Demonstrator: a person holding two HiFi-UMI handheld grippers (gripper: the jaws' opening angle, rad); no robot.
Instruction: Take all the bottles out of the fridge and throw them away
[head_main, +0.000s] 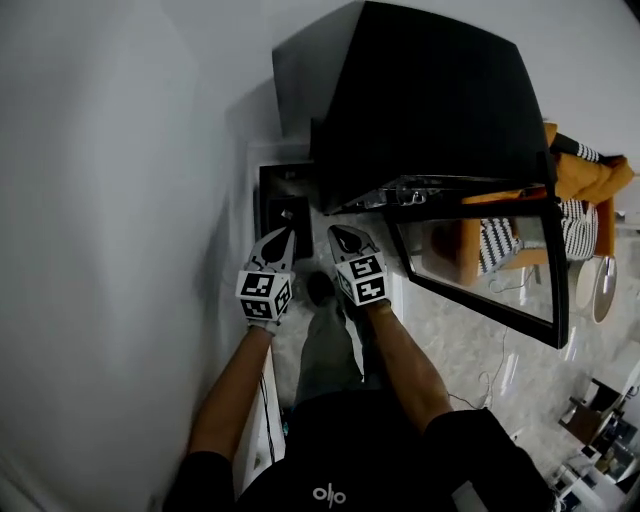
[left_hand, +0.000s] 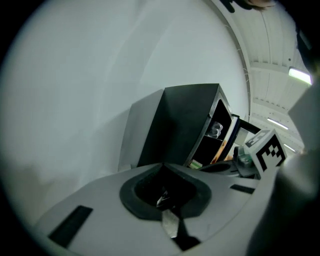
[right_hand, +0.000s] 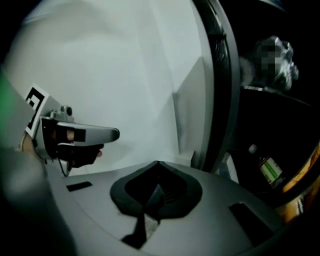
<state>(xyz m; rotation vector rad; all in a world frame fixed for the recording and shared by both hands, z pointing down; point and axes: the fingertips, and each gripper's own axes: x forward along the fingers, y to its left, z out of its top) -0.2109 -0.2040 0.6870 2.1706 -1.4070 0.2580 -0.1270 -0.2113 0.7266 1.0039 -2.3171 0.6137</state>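
1. The right gripper (right_hand: 158, 182) has its jaws pressed together, and nothing is between them.
2. The left gripper (left_hand: 163, 187) looks the same: its jaws are closed on each other and empty.
3. The two grippers are side by side, near each other, in front of the black compact fridge (head_main: 430, 100). Its dark-framed glass door (head_main: 490, 265) stands open toward the person's right.
4. Inside the fridge, a clear crumpled plastic bottle (left_hand: 216, 130) sits on the upper shelf. A small bottle with a green label (right_hand: 270, 171) stands lower down.
5. I judge that only the opening of the fridge is done. At least two bottles are inside and neither gripper has hold of one.
6. What is left is to take each bottle out and throw it away. I cannot recognise a bin in any view, and I cannot tell if other bottles were already removed.
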